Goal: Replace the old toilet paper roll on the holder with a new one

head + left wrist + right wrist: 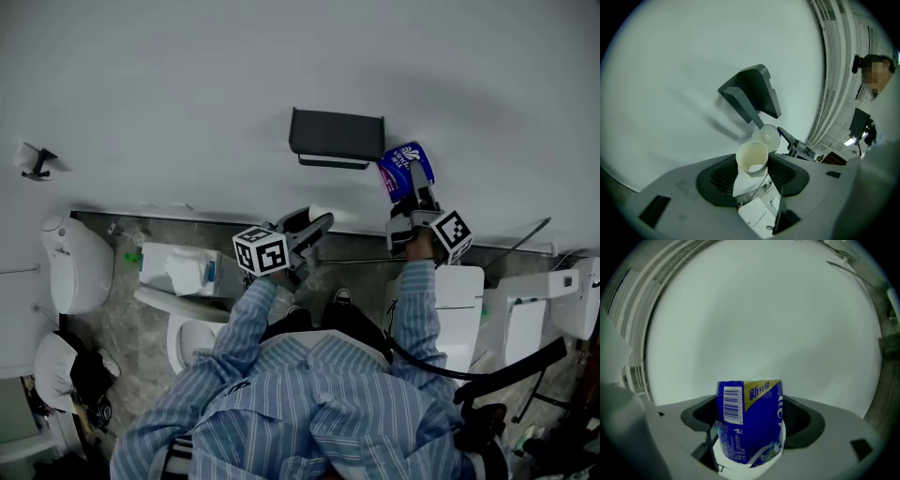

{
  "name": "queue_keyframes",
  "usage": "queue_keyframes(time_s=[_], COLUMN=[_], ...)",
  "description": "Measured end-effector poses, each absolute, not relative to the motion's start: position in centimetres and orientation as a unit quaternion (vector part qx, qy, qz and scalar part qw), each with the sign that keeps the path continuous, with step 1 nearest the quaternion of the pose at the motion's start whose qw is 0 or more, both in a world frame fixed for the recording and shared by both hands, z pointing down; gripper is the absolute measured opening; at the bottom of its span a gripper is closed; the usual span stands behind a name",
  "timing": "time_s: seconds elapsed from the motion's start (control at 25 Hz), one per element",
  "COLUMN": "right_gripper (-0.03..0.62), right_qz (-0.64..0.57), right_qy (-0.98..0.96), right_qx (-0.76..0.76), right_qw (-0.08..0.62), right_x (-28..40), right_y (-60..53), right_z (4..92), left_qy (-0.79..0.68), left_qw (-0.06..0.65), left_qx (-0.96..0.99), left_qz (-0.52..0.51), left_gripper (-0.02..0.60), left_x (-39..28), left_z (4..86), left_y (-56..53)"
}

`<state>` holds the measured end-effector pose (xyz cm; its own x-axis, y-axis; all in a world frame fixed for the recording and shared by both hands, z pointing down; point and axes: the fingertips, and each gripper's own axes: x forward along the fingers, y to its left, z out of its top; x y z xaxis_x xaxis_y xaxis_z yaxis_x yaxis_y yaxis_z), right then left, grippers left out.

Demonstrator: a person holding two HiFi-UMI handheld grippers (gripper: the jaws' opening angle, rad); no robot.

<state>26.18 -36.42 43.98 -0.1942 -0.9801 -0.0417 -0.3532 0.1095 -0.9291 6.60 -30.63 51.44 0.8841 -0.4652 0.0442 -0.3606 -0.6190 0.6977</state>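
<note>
So, I read this as the midpoint of the swap: the old roll is off the holder and the new one is not yet on. My left gripper (752, 174) has its fingers closed on the old roll (752, 157). It is little more than a cream cardboard tube, with a scrap of paper hanging below the fingers and its open end poking out past the fingertips. The holder (336, 134), a dark hooded bracket on the wall (187, 84), sits ahead of and above those fingertips, apart from them. I see no roll under its hood.

My right gripper (750, 427) is clamped on the new roll (750, 408). The roll stands between the fingers and reaches beyond their tips, still sealed in its blue printed wrapper. In the head view that roll is up just beside the holder's right end, and as far as I can tell it is not touching.

Next, I judge, the new roll has to go onto the holder's bar, and two things stand in the way. The wrapper must come off, and my left fingers are occupied. I would set the old tube down somewhere out of the way and use the freed fingers to help strip the wrapper. Then I would line the roll's core up with the bar. I cannot tell from here which end of the bar is open.
</note>
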Motion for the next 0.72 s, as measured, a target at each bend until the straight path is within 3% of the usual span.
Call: queue_keyframes(time_s=[0.72], right_gripper=[0.417], right_qz=[-0.514], right_qy=[0.585], right_qx=[-0.428], right_qw=[0.459], right_x=[21.9], right_y=[-37.8], right_z=[45.3], left_qy=[-0.243], left_qw=[0.381], left_qx=[0.889], left_qz=[-0.080], left_gripper=[0.198], left_x=[4.9], left_z=[52.0], left_y=[-31.0])
